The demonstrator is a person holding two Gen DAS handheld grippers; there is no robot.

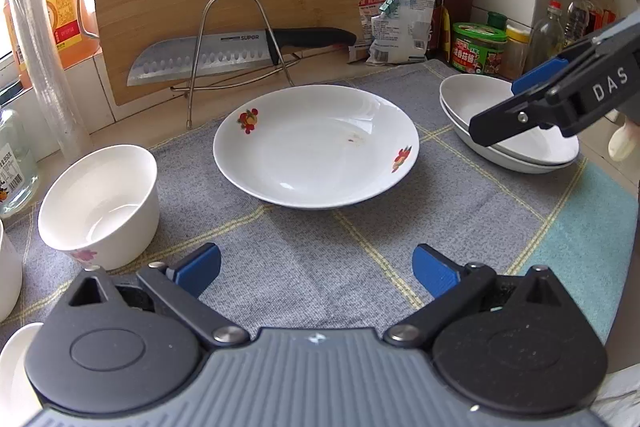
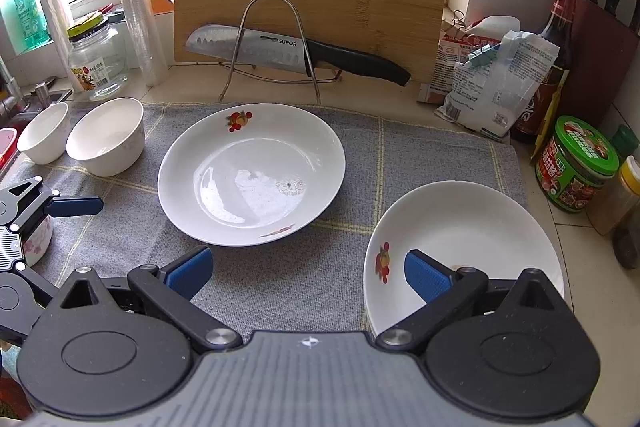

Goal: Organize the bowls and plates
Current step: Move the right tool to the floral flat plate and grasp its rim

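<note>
The fingers of both grippers stand wide apart and hold nothing. The right gripper (image 2: 308, 273) hangs low over the near rim of the stacked plates (image 2: 472, 227), its right finger above the top plate's inner slope and its left finger over the cloth (image 2: 420, 163). The left gripper (image 1: 316, 269) hovers over bare cloth just short of the single plate (image 1: 316, 147), which lies flat, face up, in the middle of the cloth on the bench.

The step in hand looks like gathering the plates into one pile: two already sit nested at the right, one lies apart. The next move likely calls for pinching the lone plate by its near rim, one finger above and one below (the shallow lip gives little to bite on).

The plate is round, so it has no long axis; its fruit prints sit at opposite edges. Two bowls (image 2: 106, 135) stand upright at the cloth's left edge, beyond them jars and a rack with a knife (image 2: 280, 53).
</note>
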